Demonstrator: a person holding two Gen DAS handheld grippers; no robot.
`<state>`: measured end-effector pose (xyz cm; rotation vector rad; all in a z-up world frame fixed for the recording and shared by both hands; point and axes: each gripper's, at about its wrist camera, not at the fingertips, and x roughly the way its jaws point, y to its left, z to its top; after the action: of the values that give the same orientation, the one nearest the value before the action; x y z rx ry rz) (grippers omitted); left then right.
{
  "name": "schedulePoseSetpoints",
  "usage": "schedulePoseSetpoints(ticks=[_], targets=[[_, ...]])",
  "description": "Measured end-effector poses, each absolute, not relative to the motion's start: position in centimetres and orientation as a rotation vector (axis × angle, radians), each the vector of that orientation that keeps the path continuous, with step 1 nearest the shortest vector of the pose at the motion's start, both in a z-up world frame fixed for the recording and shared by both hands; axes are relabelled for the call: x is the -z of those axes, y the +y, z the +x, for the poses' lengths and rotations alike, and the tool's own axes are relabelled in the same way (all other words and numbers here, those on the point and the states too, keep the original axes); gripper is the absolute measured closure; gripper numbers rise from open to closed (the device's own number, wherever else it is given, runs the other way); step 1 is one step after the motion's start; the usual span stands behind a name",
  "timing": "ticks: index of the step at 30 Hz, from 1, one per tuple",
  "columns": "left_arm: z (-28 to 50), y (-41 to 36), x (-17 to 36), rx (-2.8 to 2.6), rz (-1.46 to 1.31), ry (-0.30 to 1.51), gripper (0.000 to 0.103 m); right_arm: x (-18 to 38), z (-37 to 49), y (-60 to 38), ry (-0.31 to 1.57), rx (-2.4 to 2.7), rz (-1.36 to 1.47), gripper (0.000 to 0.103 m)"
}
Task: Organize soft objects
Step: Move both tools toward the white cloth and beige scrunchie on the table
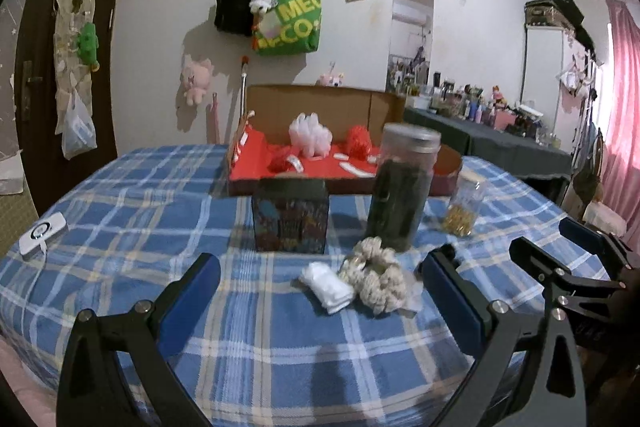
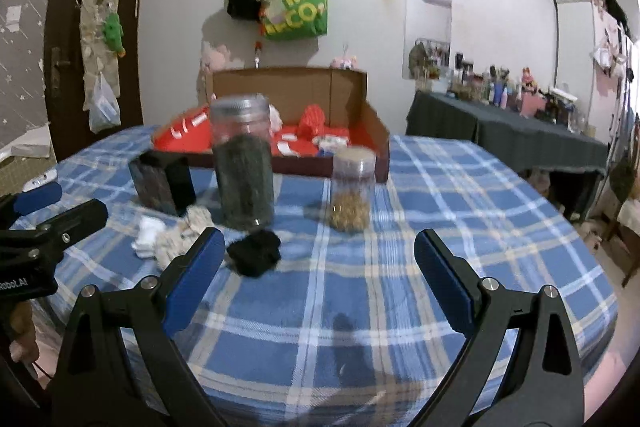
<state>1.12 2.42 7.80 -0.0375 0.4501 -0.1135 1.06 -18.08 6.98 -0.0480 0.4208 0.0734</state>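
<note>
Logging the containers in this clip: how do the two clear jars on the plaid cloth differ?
The tall jar is bigger and wider than the small jar. The tall jar is filled most of the way with dark green material; the small jar holds golden bits only in its lower part. The tall jar stands nearer the patterned box; the small jar stands apart to its right. Both are clear, lidded and upright.

The tall jar (image 2: pixel 242 163) blurs at its lid, and its dark contents cannot be made out. The patterned box (image 1: pixel 291 215) has print too smeared to read. In the left wrist view the black cloth hides behind a gripper finger (image 1: pixel 452 303). The right gripper (image 1: pixel 576 267) is cut off by the edge there.
</note>
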Motion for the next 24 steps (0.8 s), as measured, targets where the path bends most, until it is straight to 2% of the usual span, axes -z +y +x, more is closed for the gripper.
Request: schedulePoseSetpoints(ticks=[13, 24], targets=[[3.6, 3.2, -5.2, 0.102, -0.073, 0.572, 0.000, -4.6, 3.1, -17.9, 0.505, -0.085, -0.055, 0.006], [7.7, 3.2, -4.4, 0.084, -0.034, 0.724, 0.000, -4.7, 5.9, -17.9, 0.556, -0.102, -0.053, 0.006]])
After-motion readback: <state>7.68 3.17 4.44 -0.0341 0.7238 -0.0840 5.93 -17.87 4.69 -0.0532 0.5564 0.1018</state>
